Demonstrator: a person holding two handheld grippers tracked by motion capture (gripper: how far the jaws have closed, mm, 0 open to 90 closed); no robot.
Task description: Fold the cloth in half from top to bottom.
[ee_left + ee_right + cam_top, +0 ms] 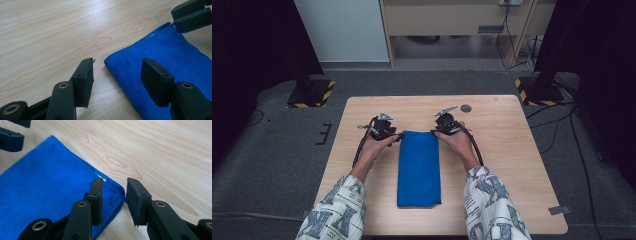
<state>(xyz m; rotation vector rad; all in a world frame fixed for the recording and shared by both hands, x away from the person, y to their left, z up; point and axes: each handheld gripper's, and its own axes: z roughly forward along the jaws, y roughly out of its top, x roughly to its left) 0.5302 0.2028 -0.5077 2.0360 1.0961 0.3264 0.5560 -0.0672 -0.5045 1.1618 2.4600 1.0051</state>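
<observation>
A blue folded cloth (419, 167) lies lengthwise in the middle of the wooden table (512, 140). My left gripper (399, 136) is at the cloth's far left corner and my right gripper (435, 131) at its far right corner. In the left gripper view the left gripper (118, 65) stands open, one jaw over bare wood and the other over the cloth (170, 57). In the right gripper view the right gripper (115, 182) straddles the cloth (50, 177) corner, with a gap left beside the hem. Each gripper view also shows the other hand's jaws at the opposite corner.
A small dark round mark (466, 108) sits on the table behind the right gripper. Two stand bases with yellow-black stripes (312, 92) (537, 90) rest on the grey floor beyond the table. A strip of tape (559, 210) sticks at the near right edge.
</observation>
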